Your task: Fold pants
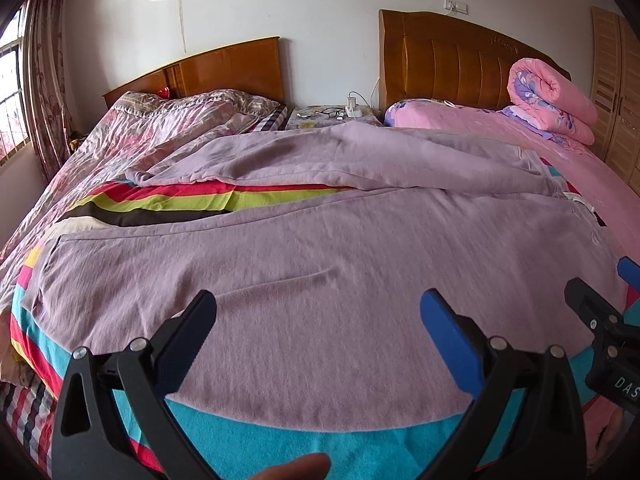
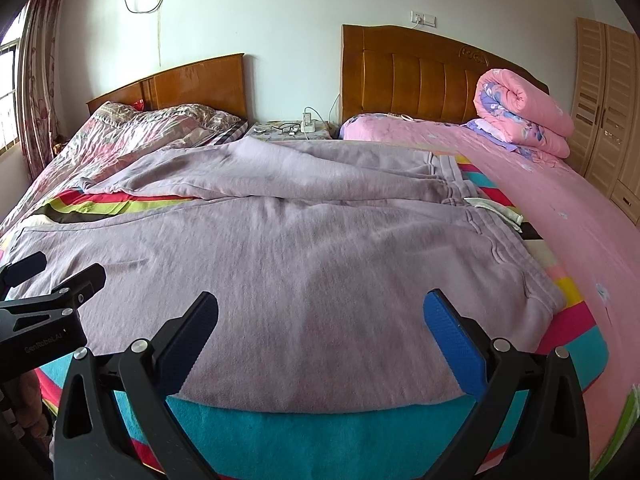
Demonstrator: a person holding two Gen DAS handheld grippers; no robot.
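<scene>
A home bedroom: two beds with wooden headboards (image 2: pixel 416 76), a wardrobe (image 2: pixel 604 120) (louvred doors), curtained window (image 1: pixel 40 72).

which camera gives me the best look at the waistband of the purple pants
The right wrist view. There the waistband runs in full across the right side of the pants, its stitched ribbing clear. In the left wrist view the waistband sits near the edge, stretched by the fisheye, and its stitching is hard to make out.
</scene>
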